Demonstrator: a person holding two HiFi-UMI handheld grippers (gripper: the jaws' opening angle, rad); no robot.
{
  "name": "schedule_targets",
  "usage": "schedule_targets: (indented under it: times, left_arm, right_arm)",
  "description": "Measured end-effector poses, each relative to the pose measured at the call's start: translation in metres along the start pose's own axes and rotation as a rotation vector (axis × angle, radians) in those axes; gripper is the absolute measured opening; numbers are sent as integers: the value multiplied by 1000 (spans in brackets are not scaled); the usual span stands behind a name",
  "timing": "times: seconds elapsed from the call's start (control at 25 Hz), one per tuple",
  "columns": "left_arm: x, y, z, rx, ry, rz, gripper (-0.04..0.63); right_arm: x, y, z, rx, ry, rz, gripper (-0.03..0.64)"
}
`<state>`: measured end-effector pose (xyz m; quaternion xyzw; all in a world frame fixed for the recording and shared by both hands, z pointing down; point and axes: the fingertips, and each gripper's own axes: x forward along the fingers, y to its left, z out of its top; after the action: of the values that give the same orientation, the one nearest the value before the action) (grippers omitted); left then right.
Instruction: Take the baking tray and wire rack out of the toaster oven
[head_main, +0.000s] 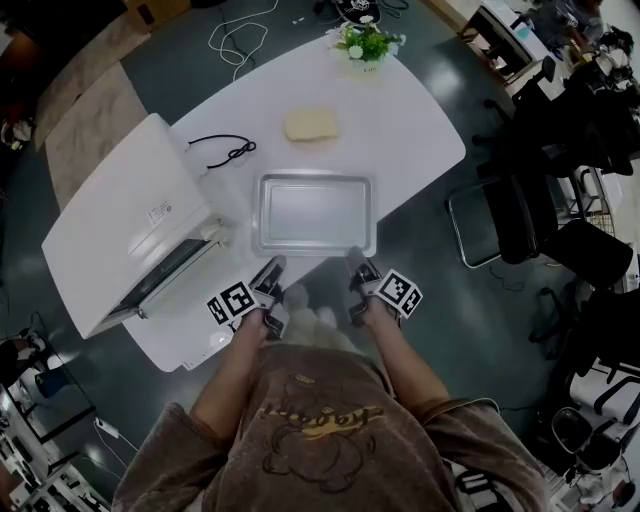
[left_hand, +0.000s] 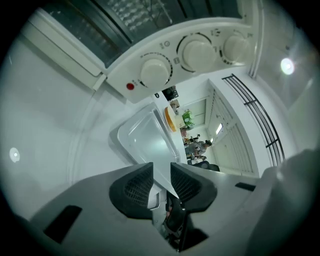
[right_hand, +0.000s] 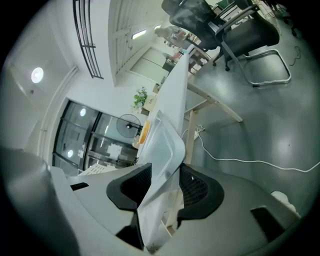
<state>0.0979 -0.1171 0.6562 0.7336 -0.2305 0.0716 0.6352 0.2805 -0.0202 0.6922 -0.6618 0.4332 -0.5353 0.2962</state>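
Note:
The silver baking tray (head_main: 315, 213) lies flat on the white table (head_main: 420, 130), to the right of the white toaster oven (head_main: 130, 220), whose door (head_main: 165, 275) hangs open. Both grippers are at the tray's near rim. My left gripper (head_main: 268, 275) has the near left corner between its pads; in the left gripper view (left_hand: 161, 172) the pads close on the tray (left_hand: 145, 137). My right gripper (head_main: 358, 268) is at the near right corner, and in the right gripper view (right_hand: 165, 175) its jaws stand wider around the tray's rim (right_hand: 162, 140). I cannot make out the wire rack.
A yellow sponge (head_main: 311, 124) and a small flower pot (head_main: 365, 40) sit beyond the tray. A black cord (head_main: 225, 152) lies coiled beside the oven. Office chairs (head_main: 520, 215) stand on the floor to the right. The oven's knobs (left_hand: 195, 52) face the left gripper.

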Motion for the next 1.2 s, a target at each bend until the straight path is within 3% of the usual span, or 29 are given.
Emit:
schedule_targets:
  times: [0.24, 0.6, 0.84, 1.0, 1.2]
  left_arm:
    - [-30, -18, 5, 37, -109, -43, 94]
    - [-90, -58, 7, 160, -306, -99, 114]
    - [-156, -55, 22, 143, -494, -73, 114]
    - [-208, -42, 29, 122, -615, -46, 114]
    - [-271, -23, 42, 107, -734, -15, 114]
  right_arm:
    - [-36, 8, 5, -16, -16, 42, 146]
    - [-61, 94, -14, -131, 71, 300, 146]
    - [-51, 167, -64, -145, 183, 470, 144]
    - [-40, 184, -109, -176, 283, 457, 144]
    - [-26, 217, -170, -235, 402, 524, 144]
